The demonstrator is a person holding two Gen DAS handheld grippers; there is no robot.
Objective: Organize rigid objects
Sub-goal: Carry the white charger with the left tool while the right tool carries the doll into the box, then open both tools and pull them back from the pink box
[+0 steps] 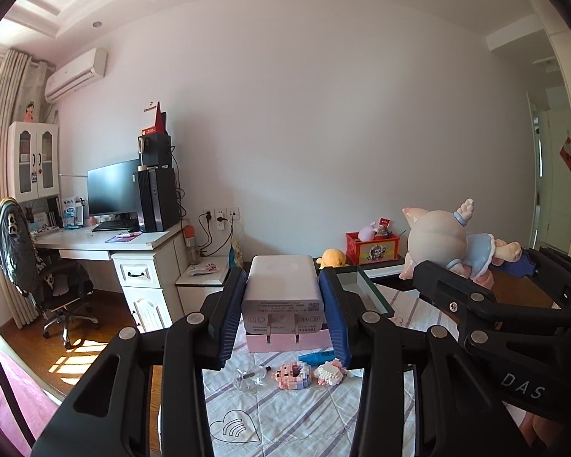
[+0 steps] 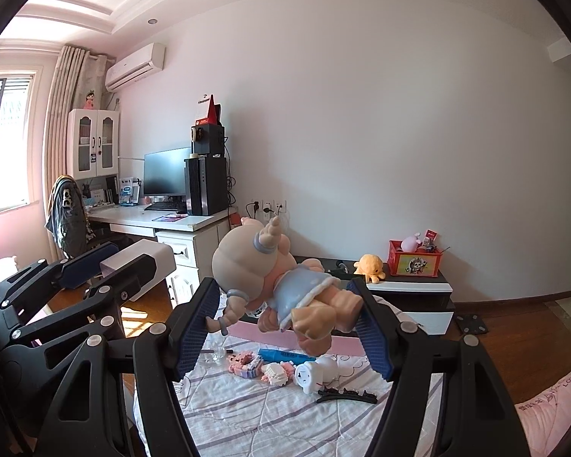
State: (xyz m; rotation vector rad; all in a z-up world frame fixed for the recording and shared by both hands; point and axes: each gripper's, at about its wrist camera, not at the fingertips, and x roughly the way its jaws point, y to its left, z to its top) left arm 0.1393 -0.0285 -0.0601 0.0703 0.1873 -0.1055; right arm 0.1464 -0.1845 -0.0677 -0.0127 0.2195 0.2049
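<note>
My left gripper (image 1: 283, 304) is shut on a white plug-in charger (image 1: 281, 289), its two prongs facing the camera and a blue pad on each side. It hangs above a checked bedsheet (image 1: 285, 419). My right gripper (image 2: 285, 323) is shut on a doll in a blue dress (image 2: 285, 285), which lies sideways between the pads. The doll (image 1: 441, 240) also shows at the right of the left wrist view. On the sheet lie a pink box (image 1: 285, 342), a blue pen-like tool (image 2: 285, 356), two brick-built figures (image 2: 243, 363), a white plug adapter (image 2: 312, 375) and a black hair clip (image 2: 346, 396).
A dark low cabinet (image 2: 411, 285) beyond the bed carries a yellow octopus plush (image 2: 369, 266) and a red crate (image 2: 415, 261) of small toys. A glass-edged tray (image 1: 361, 289) sits at the bed's far end. A white desk (image 1: 106, 240) with a monitor stands left.
</note>
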